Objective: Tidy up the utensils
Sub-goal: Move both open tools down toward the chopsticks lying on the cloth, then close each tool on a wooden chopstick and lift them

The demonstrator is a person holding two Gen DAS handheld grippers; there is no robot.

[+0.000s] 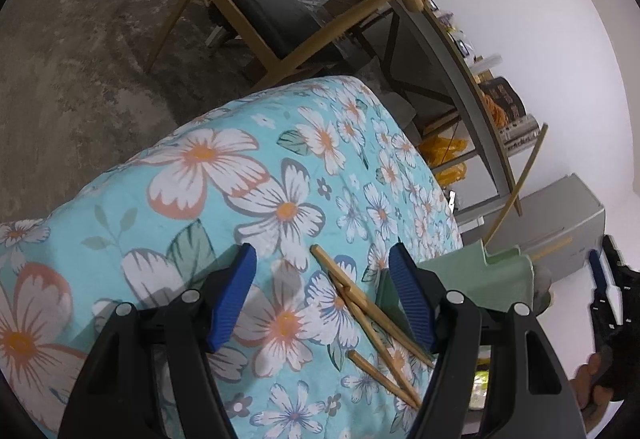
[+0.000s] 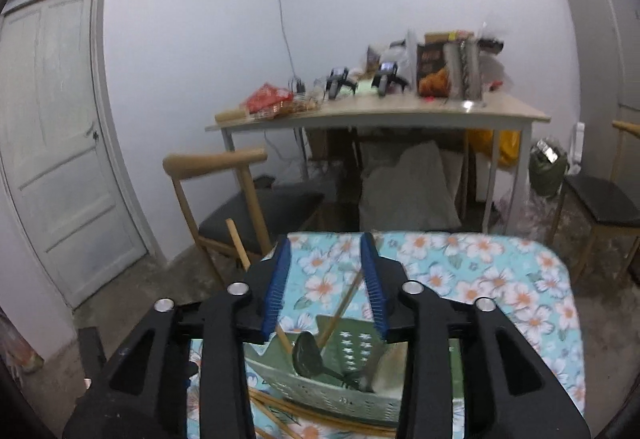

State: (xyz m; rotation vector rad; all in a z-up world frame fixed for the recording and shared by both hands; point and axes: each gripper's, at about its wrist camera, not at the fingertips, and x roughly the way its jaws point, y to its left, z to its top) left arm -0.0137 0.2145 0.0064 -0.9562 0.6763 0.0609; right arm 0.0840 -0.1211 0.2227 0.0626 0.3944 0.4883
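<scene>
No writing legible on green basket [image 2: 320, 395], seemingly.

light: dim, even indoor | shadows: soft | edges: fisheye-warped, dark corners | blur: slight

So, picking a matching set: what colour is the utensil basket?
Pale green, the utensil basket, perforated; it shows best in the right wrist view.

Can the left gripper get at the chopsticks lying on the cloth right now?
Probably yes: the left gripper is open, the loose chopsticks lie bare just ahead, only the green basket crowding its right side.
</scene>
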